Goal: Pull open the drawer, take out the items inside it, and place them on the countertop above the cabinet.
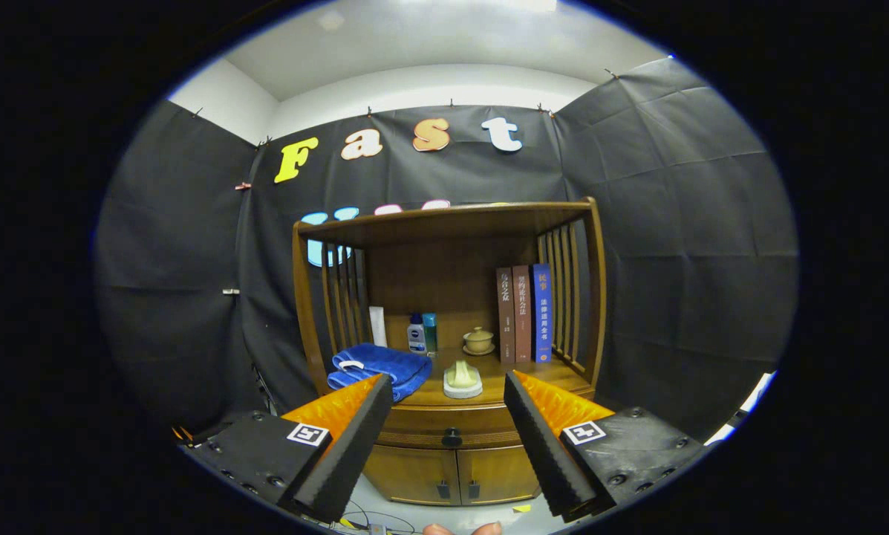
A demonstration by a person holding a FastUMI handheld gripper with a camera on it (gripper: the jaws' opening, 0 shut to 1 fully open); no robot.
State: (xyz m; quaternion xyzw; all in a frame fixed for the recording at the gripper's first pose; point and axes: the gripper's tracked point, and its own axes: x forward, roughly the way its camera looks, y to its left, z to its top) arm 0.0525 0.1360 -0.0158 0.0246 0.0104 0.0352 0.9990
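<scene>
Wooden drawer point(450, 425) shut; hand-held gripper point(448, 390) wide apart, empty.

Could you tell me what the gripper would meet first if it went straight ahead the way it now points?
Probably the closed drawer front around its dark knob, which sits between the open gripper fingers. Nothing seems to lie before it, though depth is hard to judge.

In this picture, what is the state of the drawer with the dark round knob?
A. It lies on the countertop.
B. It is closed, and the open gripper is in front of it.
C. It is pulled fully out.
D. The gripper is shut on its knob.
B: the drawer sits flush in the cabinet, its knob untouched between the spread fingers of the gripper.
</scene>
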